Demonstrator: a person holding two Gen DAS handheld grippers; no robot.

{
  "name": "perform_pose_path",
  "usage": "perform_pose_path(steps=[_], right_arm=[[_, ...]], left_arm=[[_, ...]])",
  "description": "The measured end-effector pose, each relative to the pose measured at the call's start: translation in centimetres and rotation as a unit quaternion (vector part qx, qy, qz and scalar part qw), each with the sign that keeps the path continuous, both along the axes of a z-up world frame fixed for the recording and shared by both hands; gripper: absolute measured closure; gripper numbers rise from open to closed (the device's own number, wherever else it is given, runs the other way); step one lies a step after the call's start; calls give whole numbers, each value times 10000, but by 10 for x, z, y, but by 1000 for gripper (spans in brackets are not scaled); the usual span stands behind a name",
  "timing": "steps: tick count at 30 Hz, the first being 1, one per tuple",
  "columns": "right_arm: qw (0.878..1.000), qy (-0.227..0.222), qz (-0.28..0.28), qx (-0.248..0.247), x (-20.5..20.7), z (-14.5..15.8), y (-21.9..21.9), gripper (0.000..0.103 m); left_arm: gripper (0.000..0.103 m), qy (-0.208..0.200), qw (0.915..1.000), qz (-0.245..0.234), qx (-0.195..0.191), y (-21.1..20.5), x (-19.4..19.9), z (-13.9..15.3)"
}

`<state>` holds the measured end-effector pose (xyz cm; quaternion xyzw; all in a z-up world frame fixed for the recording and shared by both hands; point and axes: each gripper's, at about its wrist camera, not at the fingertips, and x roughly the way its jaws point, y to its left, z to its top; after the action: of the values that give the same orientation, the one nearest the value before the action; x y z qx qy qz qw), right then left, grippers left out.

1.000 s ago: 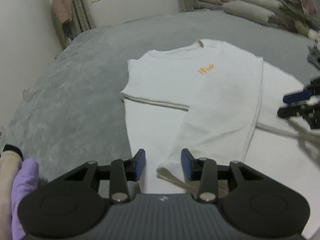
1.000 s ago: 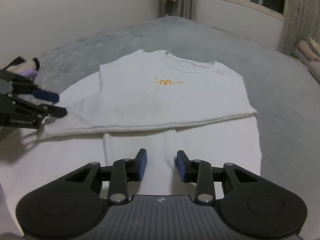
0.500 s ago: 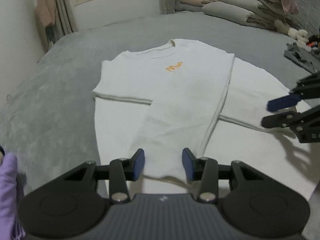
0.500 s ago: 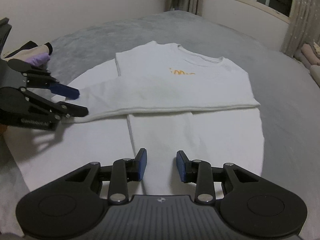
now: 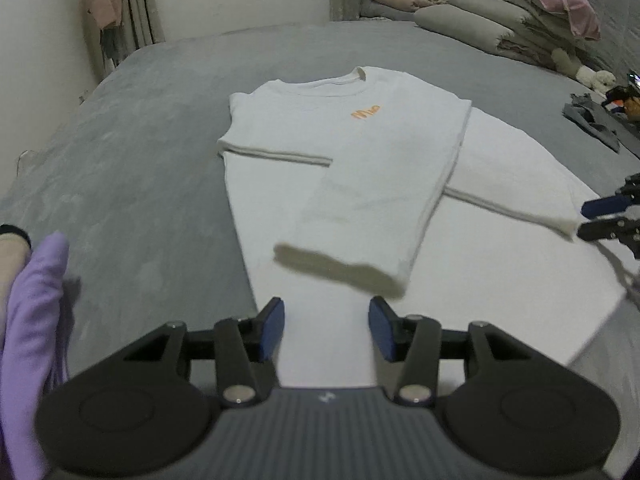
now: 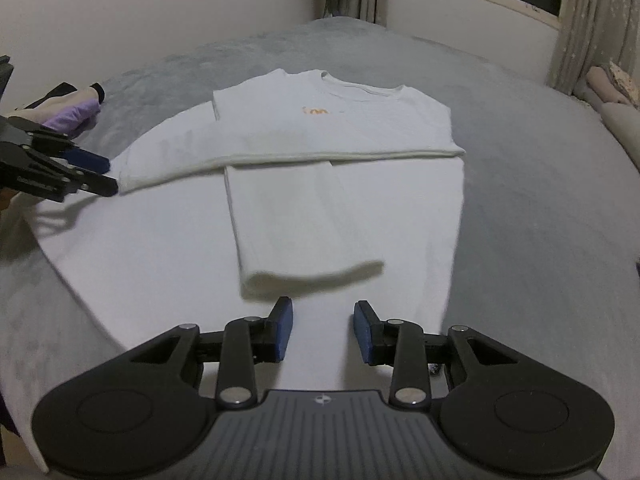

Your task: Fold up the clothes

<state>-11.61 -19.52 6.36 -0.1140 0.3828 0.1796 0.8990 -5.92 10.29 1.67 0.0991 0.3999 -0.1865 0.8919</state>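
Left wrist view: white sweatshirt (image 5: 360, 148) spread flat on a white sheet (image 5: 520, 280) over the grey bed (image 5: 140, 140), small orange print (image 5: 365, 112) near the collar. One sleeve folded across the chest, its cuff (image 5: 340, 268) lying just ahead of the left gripper (image 5: 326, 330). Blue pads spread apart, nothing between them. At the right edge, the right gripper (image 5: 600, 216) close beside the other sleeve's end (contact unclear). Purple cloth (image 5: 32, 320) at the left edge; pillows (image 5: 500, 12) stacked at the far end.

Right wrist view: right gripper (image 6: 322, 334) with fingers parted and empty, hovering over the sheet just short of the folded cuff (image 6: 312, 276). To the left, the left gripper (image 6: 96, 176), fingers slightly apart, tips at the end of the crosswise sleeve (image 6: 168, 168) (grip not discernible).
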Motion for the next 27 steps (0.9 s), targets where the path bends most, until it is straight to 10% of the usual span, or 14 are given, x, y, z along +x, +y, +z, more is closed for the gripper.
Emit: perform_pose_path(steps=[27], right_arm=[[9991, -166, -397, 7, -91, -8, -38, 69]], left_arm=[[57, -42, 9999, -137, 39, 44, -69, 4]])
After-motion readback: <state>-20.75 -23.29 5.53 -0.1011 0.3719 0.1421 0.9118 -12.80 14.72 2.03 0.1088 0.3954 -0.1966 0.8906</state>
